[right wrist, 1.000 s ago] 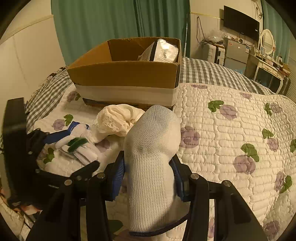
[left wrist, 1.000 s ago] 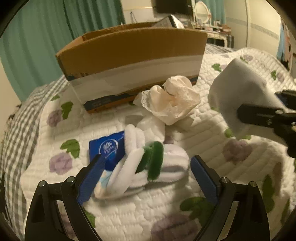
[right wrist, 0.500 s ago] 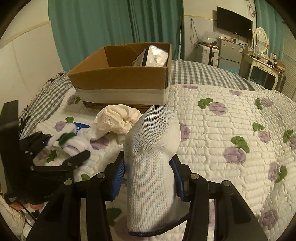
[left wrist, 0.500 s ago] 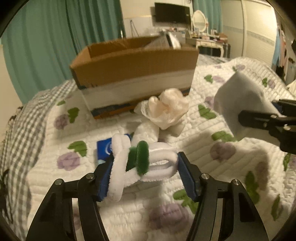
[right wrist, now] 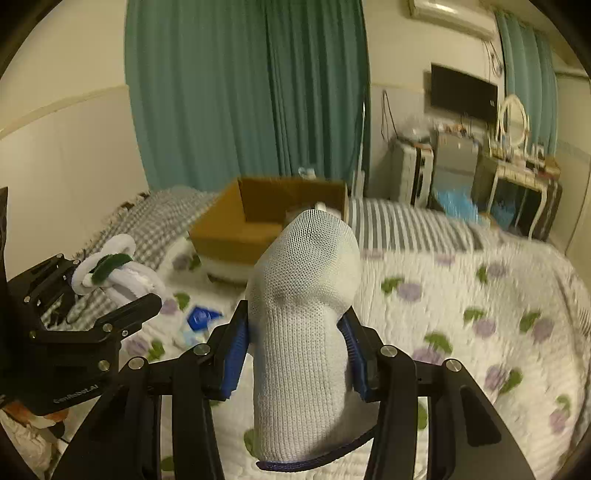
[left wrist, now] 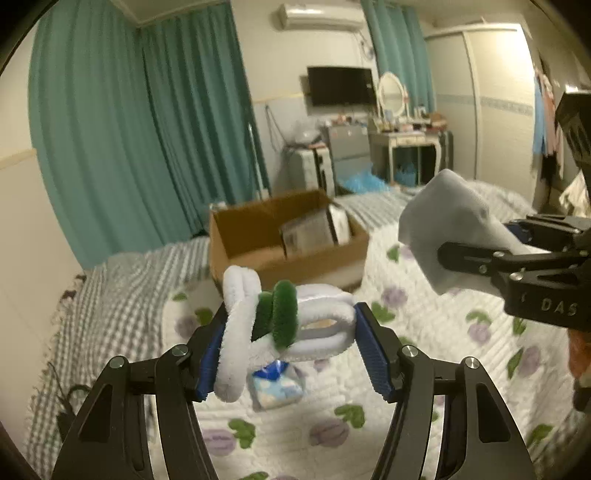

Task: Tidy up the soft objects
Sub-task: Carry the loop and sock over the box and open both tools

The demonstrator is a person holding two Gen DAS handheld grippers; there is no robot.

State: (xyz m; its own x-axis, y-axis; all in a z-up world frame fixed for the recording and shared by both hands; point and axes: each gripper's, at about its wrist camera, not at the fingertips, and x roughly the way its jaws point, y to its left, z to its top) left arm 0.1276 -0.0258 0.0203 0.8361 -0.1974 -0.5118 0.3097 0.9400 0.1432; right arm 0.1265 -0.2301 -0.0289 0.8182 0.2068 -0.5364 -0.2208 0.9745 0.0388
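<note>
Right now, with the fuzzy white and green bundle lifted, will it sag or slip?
Likely floppy: the fuzzy bundle has loops drooping past the left tool. Probably light, since it holds shape clear of the quilt. Slipping seems unlikely; the pile looks grippy.

Teal floor-length curtains [right wrist: 251,92] behind bed; black wall television [left wrist: 341,85]; white oval vanity mirror [left wrist: 391,92] on cluttered dressing table [right wrist: 517,173]; white wall air conditioner [left wrist: 319,16]; grey-checked blanket [left wrist: 122,280] along bed edge

The open brown cardboard box [left wrist: 288,236] stands ahead on the white flower-quilted bed [right wrist: 461,295]; a silvery packet [left wrist: 314,230] fills its right side, the left side free.
</note>
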